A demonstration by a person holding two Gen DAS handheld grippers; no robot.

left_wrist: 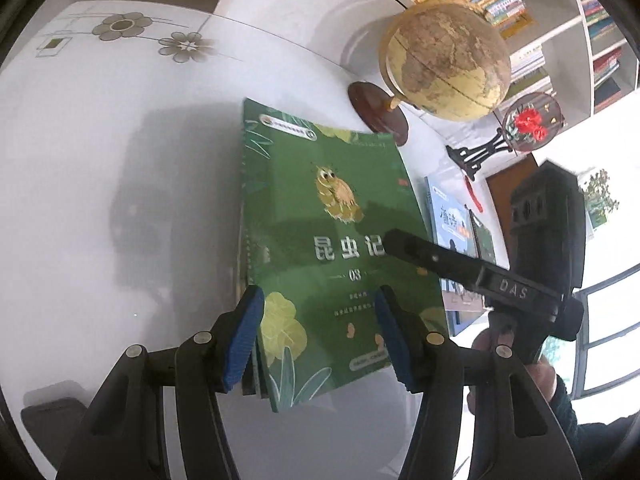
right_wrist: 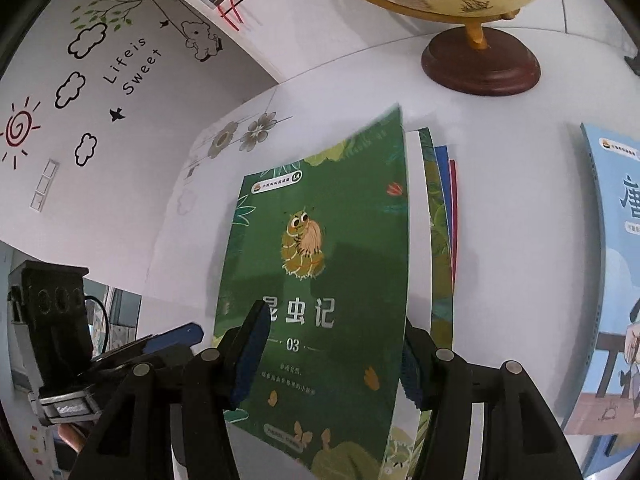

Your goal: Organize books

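Both grippers angle down at the green book (left_wrist: 320, 216) in mid-frame, probably to square it on the pile. The left gripper (left_wrist: 320, 336) spans the pile's near end; its pads seem to press the edges. The right gripper (right_wrist: 328, 360) is clamped across the cover's lower part. The table (left_wrist: 100, 160) carries the pile.
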